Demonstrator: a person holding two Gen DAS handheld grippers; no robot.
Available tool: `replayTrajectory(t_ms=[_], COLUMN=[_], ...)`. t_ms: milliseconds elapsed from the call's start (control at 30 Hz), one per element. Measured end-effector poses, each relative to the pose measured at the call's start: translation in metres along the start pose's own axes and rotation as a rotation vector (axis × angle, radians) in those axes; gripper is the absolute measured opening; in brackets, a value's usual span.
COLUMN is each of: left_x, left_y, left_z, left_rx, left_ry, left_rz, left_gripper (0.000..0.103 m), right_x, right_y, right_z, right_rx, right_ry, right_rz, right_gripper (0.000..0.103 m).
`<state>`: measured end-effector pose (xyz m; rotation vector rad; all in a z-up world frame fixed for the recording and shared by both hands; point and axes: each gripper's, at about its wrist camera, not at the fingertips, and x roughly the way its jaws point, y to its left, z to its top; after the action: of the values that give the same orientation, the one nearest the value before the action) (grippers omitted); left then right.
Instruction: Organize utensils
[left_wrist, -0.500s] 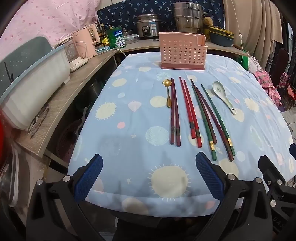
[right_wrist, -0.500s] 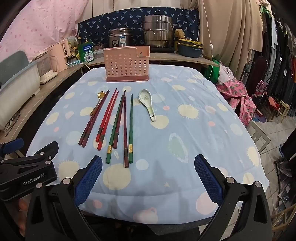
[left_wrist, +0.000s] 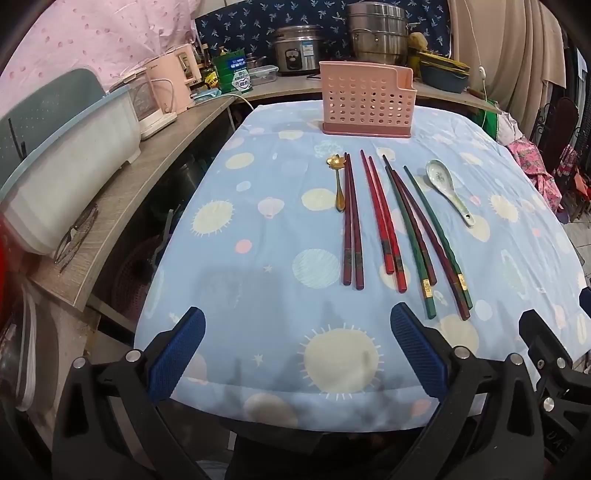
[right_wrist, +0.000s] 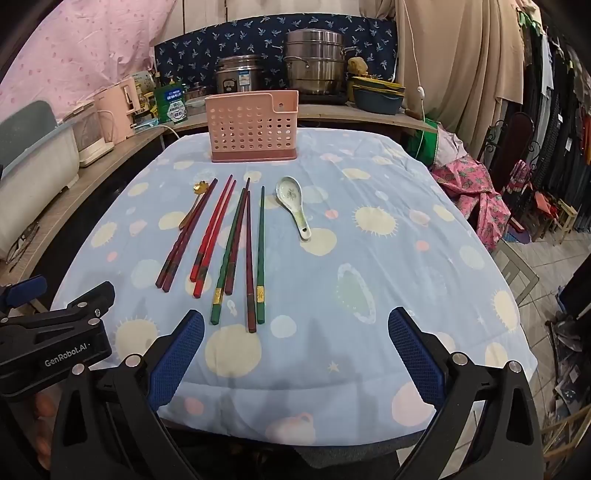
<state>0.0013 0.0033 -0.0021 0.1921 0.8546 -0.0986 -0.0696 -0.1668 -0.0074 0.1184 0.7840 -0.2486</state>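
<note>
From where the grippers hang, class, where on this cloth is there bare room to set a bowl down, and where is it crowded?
Free: the wide stretch right of the ceramic spoon to the table edge, and the strip left of the gold spoon. Crowded: the middle, where the chopsticks lie side by side before the pink holder.

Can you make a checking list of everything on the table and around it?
Surface: table under blue patterned cloth.
Job's things: pink holder upright at far edge; chopsticks, gold spoon and ceramic spoon lie flat before it.
Clutter: nothing seen on the cloth.
Grippers: left gripper and right gripper open, fingers empty.
Cables: white cord hangs by the curtain.
Surroundings: steel pots, pink appliance on shelf.
</note>
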Motion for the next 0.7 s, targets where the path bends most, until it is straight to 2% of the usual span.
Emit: replayTrajectory(t_ms=[700], left_x=[-0.0002], left_y=[0.0034], left_z=[-0.0015], left_rx=[-0.003], left_ry=[0.003], left_rz=[0.003], left_gripper=[0.096], right_x=[0.0012], right_y=[-0.0016], right_z=[-0.0009], right_rx=[-0.003], right_ry=[-0.003], right_rz=[-0.003], right_gripper=[0.096])
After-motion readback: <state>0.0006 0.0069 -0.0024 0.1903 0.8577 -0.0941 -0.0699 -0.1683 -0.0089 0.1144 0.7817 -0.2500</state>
